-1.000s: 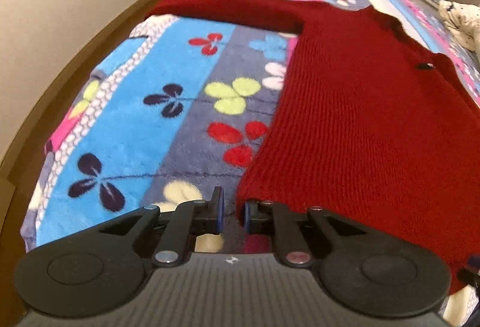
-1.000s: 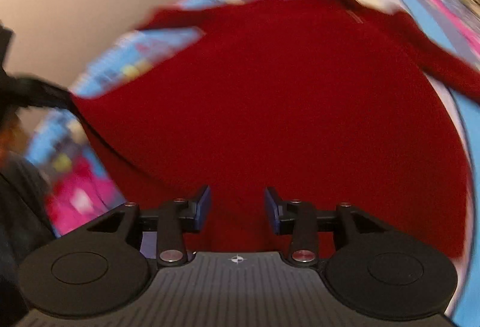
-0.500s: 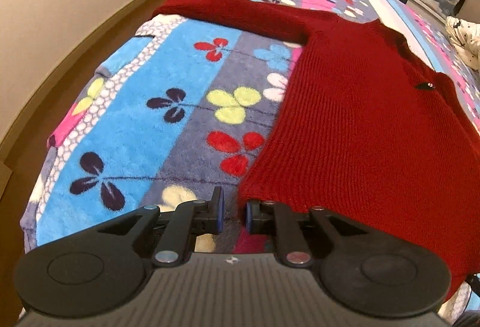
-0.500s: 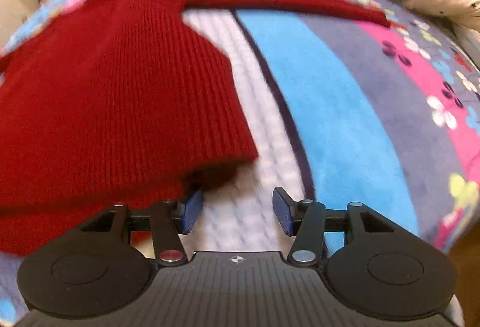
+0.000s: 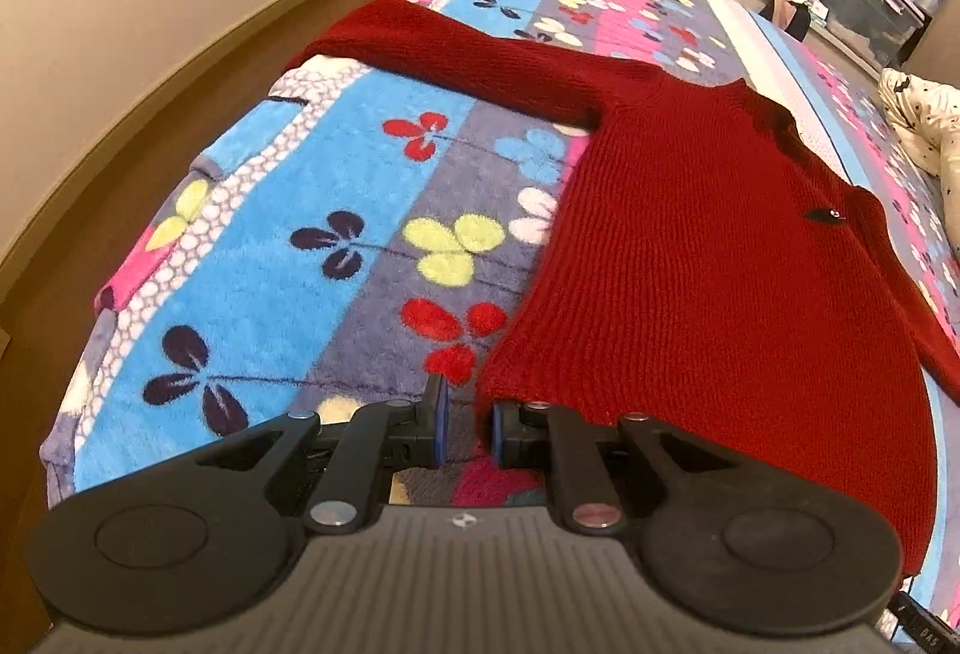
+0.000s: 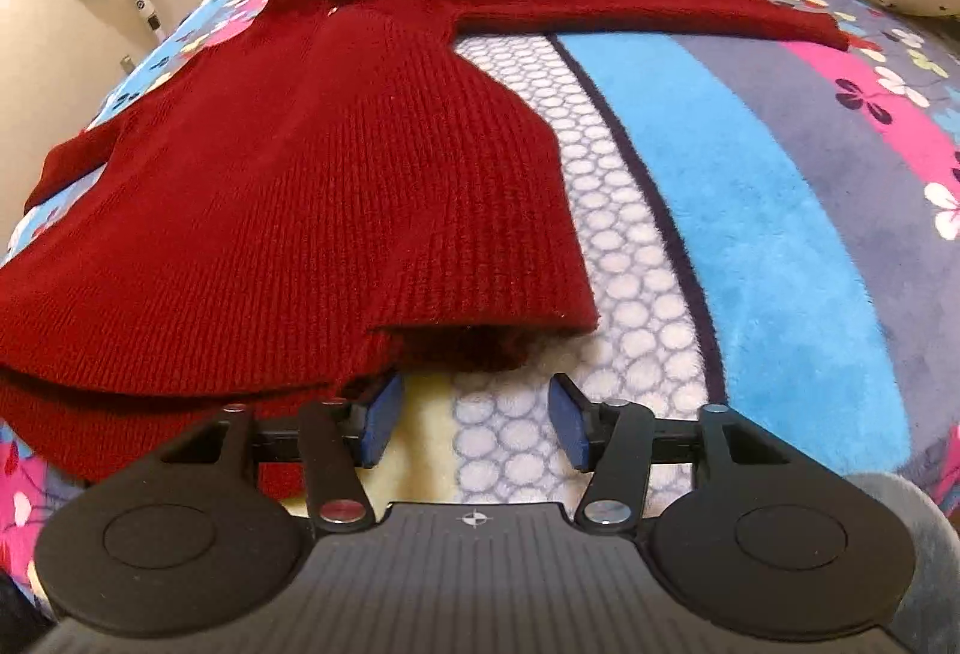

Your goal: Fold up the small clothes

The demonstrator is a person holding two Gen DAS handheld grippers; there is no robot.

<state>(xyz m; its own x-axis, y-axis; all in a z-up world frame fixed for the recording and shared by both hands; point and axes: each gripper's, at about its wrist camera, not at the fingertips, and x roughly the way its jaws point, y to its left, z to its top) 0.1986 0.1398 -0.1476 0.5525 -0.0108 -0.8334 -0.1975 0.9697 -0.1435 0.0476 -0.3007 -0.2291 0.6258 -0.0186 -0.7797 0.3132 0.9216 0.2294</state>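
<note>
We now see the red sweater (image 6: 312,186) lying flat on the bed (image 6: 750,234), sleeves spread, released by our open right claw (image 6: 474,420), left claw (image 5: 465,429) slightly parted at its hem corner, so folding can start.

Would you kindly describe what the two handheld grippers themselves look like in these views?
The left gripper and right gripper look alike: matte black ribbed body with a small crosshair mark, two round black discs, black linkage arms with silver rivets, and blue pads on the fingertips. No cables, hands or sleeves show.
</note>
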